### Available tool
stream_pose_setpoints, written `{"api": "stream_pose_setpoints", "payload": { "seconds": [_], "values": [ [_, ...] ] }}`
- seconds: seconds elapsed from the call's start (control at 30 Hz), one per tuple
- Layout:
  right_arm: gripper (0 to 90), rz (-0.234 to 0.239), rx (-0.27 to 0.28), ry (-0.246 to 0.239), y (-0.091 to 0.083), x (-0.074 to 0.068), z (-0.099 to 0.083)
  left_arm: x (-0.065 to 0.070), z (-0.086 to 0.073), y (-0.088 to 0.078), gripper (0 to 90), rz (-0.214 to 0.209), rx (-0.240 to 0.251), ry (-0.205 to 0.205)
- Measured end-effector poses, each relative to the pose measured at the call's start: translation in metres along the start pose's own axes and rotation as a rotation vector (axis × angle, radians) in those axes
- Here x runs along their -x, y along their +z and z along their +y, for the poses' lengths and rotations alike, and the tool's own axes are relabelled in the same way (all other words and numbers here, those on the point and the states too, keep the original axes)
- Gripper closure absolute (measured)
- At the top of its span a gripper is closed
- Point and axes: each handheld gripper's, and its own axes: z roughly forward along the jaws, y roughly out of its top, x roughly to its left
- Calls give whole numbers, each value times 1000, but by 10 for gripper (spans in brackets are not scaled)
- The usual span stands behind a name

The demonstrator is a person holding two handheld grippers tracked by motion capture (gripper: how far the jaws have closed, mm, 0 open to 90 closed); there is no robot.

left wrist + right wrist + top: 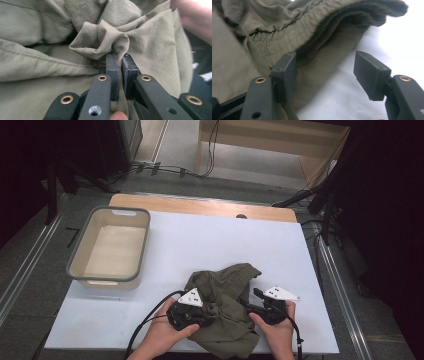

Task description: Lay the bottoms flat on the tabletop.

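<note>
Pinching a bunched fold of the olive-green garment (pixel 100 32), the left gripper (pixel 119 62) is holding its jaws pressed nearly together on the cloth. The right gripper (pixel 325 72) is standing spread, one jaw touching the elastic waistband (pixel 294 37), which is running toward the upper right of its view. The garment is lying crumpled at lower centre on the white table (pixel 210 240), well apart from the grey tub (pixel 142 245).

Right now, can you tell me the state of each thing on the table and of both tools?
Olive garment: crumpled in a heap on the white table, elastic waistband showing.
Left tool: shut on a fold of the garment.
Right tool: open, one pad against the waistband edge, nothing gripped.
Grey tub: upright, empty, apart from the garment.
</note>
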Motion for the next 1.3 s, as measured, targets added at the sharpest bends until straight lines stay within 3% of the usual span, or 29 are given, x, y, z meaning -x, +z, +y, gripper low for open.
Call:
{"api": "stream_pose_setpoints", "payload": {
  "seconds": [0.13, 0.23, 0.3, 0.37, 0.47, 0.53, 0.6, 0.73, 0.83, 0.9, 0.97, 1.0, 1.1, 1.17, 1.23, 1.3],
  "values": [
    [413, -24, -44, 22, 6, -3, 2, 8, 1, 2, 848, -30, -1, 30],
    [603, -10, -75, -9, 9, -6, 3, 11, 6, -3, 790, -35, 27, 68],
    [738, 7, -81, -22, 9, -8, 3, 10, 11, -11, 666, -24, 74, 67],
    [828, 37, -72, -25, 9, -6, 3, 8, 16, -21, 551, 6, 127, 71],
    [859, 59, -45, -25, 6, -5, 2, 2, 24, -38, 442, 43, 222, 26],
    [861, 61, -32, -31, 3, -5, 1, -3, 30, -47, 342, 109, 274, 8],
    [863, 61, -11, -35, -1, -4, 0, -10, 35, -51, 263, 178, 297, -10],
    [865, 49, 28, -49, -15, -3, -1, -30, 39, -45, 220, 217, 269, -68],
    [866, 20, 65, -72, -25, -1, -4, -42, 40, -34, 165, 302, 231, -79],
    [866, 10, 77, -79, -30, 1, -7, -50, 39, -26, 148, 330, 214, -110],
    [866, 4, 79, -81, -35, 3, -10, -58, 39, -16, 148, 320, 174, -147],
    [865, 0, 86, -85, -37, 5, -12, -60, 38, -12, 151, 315, 160, -145],
    [866, -8, 94, -78, -44, 9, -16, -62, 38, 1, 269, 301, 129, -141],
    [865, -15, 101, -62, -49, 13, -18, -62, 40, 6, 540, 276, 119, -134],
    [865, -27, 109, -50, -54, 18, -20, -62, 42, 8, 741, 257, 117, -128],
    [865, -41, 120, -33, -60, 23, -23, -60, 45, 7, 834, 240, 118, -118]
  ]
}}
